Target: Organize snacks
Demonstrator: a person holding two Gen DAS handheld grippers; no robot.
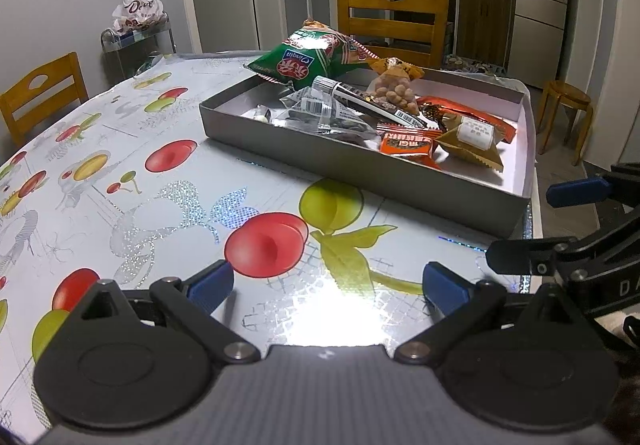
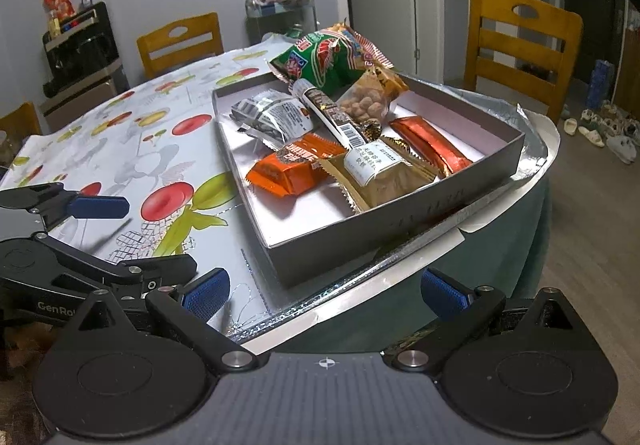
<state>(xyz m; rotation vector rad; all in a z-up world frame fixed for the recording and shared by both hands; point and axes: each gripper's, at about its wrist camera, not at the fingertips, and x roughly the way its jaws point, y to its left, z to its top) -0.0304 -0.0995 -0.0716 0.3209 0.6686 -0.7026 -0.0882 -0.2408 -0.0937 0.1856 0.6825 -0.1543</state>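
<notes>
Grey box (image 2: 360, 245) of snacks (image 2: 320, 133), beyond both spread, empty fingers (image 2: 206, 291)

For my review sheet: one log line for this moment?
left gripper: open, empty | right gripper: open, empty | snacks: all in gray box | tablecloth: no snacks

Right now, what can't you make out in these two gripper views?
- Floor of the gray box: left wrist view, hidden by its near wall.
- Contents of the clear packet: right wrist view, blurred by glare.
- Back of the green snack bag: both views, faces away.
- Label on the gold packet: print too small.
- Both grippers' handles: cut off by the bottom edge.
</notes>
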